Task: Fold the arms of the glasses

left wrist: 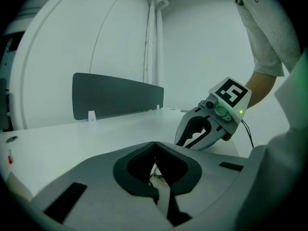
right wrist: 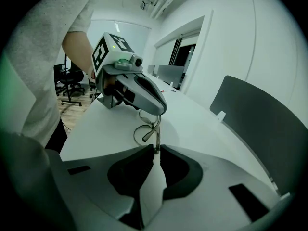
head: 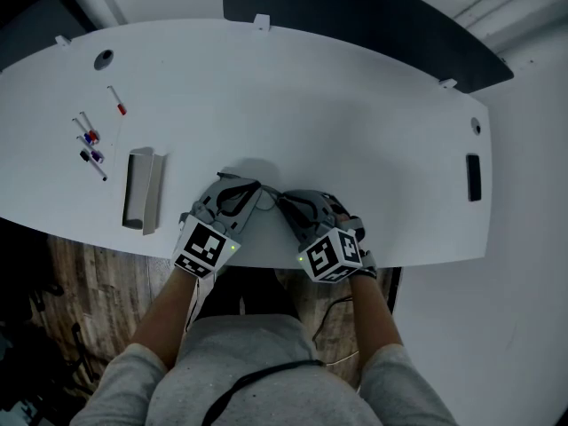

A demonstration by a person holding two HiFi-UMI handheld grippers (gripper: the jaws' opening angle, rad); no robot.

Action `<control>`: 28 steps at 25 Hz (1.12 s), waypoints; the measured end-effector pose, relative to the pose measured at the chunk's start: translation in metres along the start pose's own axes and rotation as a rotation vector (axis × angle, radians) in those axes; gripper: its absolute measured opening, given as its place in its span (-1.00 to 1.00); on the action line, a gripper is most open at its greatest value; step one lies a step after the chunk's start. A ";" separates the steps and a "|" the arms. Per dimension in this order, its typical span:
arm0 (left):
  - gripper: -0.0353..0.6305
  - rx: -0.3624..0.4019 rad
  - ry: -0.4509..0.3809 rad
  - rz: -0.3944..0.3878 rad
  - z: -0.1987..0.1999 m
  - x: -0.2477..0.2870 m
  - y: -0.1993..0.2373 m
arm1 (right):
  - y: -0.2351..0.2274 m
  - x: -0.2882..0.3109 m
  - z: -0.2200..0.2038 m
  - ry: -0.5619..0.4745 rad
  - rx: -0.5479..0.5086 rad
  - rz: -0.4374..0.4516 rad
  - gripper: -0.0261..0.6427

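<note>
Now we hold glasses (right wrist: 146,130) over the bench (head: 355,131).
Left fingers (right wrist: 150,97) and right fingers (right wrist: 180,170) clamp them; we swing gently, frame steady.

Glasses (right wrist: 156,136): thin, pale wire frame, small against the tools. Held off white table (right wrist: 192,124), near its front edge, and strung between the two grippers. Upper part pinched in tip of left gripper (right wrist: 161,110). One straight slim arm runs down into nipped tips of right gripper (right wrist: 155,150). Rounded wire loop hangs to the side. Fold state of arms unclear.
</note>
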State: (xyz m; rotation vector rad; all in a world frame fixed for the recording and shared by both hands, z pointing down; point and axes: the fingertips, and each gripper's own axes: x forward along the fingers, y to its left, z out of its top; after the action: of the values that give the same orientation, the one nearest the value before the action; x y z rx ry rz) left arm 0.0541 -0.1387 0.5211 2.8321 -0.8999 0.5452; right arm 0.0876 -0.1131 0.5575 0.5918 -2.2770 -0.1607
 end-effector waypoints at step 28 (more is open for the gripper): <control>-0.85 -0.105 -0.113 0.076 0.011 -0.035 0.022 | -0.005 -0.024 -0.001 -0.006 0.098 -0.049 -0.80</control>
State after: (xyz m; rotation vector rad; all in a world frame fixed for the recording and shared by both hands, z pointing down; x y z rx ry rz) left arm 0.0187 -0.1401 0.4985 2.7667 -1.0277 0.3376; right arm 0.1044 -0.1065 0.5417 0.6994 -2.2872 -0.0746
